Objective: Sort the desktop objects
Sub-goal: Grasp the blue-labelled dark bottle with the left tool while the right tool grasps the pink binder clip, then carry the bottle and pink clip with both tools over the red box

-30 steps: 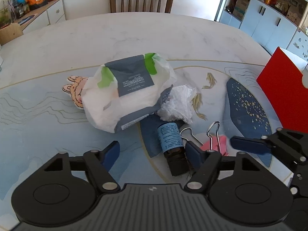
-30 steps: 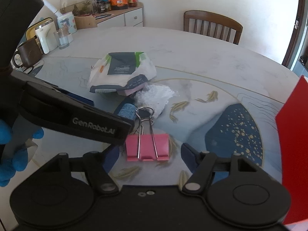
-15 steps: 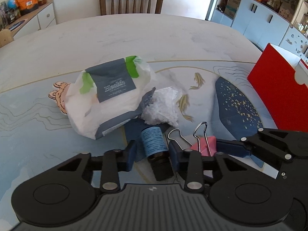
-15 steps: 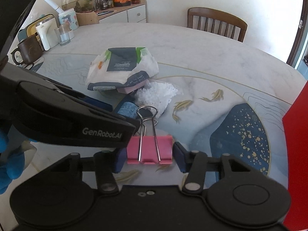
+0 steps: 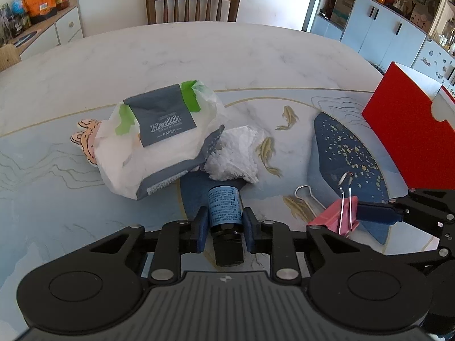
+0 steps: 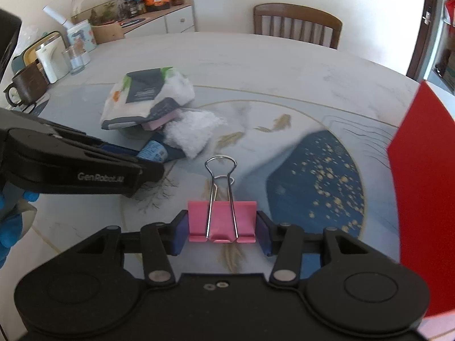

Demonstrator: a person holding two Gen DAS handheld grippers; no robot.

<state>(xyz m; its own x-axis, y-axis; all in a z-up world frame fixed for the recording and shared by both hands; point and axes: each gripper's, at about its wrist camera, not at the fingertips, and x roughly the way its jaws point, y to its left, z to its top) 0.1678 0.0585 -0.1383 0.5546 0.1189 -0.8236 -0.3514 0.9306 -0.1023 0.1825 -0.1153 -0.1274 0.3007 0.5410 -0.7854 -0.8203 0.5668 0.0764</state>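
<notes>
A small dark bottle with a blue label (image 5: pixel 224 207) lies on the table mat, cap toward me. My left gripper (image 5: pixel 225 219) is shut on it, one pad on each side. The bottle's label (image 6: pixel 153 152) also shows in the right wrist view, beside the left gripper's finger (image 6: pixel 122 153). My right gripper (image 6: pixel 221 227) is shut on a pink binder clip (image 6: pixel 221 218), whose wire handles point away from me. In the left wrist view the clip (image 5: pixel 341 216) sits tilted to the right of the bottle, a blue right finger (image 5: pixel 375 213) against it.
A white and grey tissue pack (image 5: pixel 159 139) and crumpled white paper (image 5: pixel 236 153) lie just beyond the bottle, a cartoon card (image 5: pixel 85 139) under the pack. A red box (image 6: pixel 421 184) stands at the right. Mugs and a glass (image 6: pixel 74 61) stand far left, a chair (image 5: pixel 193 5) behind.
My left jaws closed from wide apart onto the bottle. The right jaws closed onto the pink clip, and the clip has shifted to the right, away from the bottle.
</notes>
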